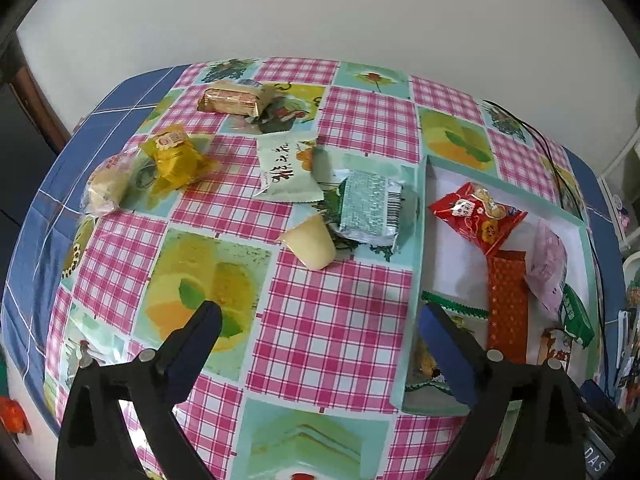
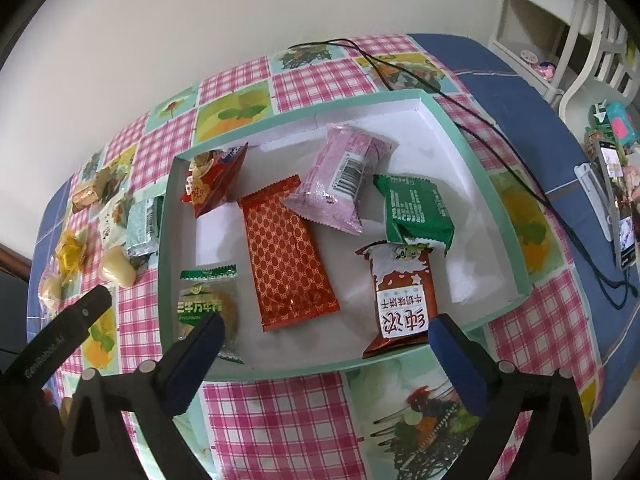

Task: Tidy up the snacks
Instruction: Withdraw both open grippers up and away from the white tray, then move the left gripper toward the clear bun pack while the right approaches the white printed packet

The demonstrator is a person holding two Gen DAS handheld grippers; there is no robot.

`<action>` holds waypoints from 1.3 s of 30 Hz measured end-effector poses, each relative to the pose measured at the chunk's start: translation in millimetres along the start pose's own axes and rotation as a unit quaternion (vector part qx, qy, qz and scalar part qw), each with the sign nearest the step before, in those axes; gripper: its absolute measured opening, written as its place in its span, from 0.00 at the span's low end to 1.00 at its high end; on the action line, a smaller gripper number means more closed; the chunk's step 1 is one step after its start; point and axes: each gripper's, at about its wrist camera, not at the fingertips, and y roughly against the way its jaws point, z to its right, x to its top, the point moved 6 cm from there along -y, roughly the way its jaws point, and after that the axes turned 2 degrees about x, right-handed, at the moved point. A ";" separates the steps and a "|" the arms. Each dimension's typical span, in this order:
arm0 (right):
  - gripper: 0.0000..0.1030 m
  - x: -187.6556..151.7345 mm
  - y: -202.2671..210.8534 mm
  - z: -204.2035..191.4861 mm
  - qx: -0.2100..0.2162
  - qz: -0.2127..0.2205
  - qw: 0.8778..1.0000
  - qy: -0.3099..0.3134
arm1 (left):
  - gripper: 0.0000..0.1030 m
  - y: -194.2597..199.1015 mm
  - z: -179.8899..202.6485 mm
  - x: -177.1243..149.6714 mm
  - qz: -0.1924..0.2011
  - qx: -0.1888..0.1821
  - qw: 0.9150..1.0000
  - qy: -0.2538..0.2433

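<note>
Left tongs (image 1: 320,320) spread, empty; jelly cup (image 1: 311,243) ahead, possibly tipped.

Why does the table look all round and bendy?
Left wrist view: the fisheye lens bulges the pink checked tablecloth into a dome, with dark corners. Right wrist view: the shallow mint-green cardboard box has curved edges too; its snack labels stay sharp.

left gripper (image 1: 320,320): jaws spread, empty | right gripper (image 2: 326,330): jaws spread, empty

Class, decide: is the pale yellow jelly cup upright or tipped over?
Tipped over. The jelly cup lies on its side on the tablecloth, outside the box.
</note>
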 end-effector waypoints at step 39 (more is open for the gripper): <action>1.00 -16.0 -7.3 -84.4 0.035 0.030 0.997 0.067 | 0.96 -0.8 -79.5 17.6 0.006 0.033 0.997 0.074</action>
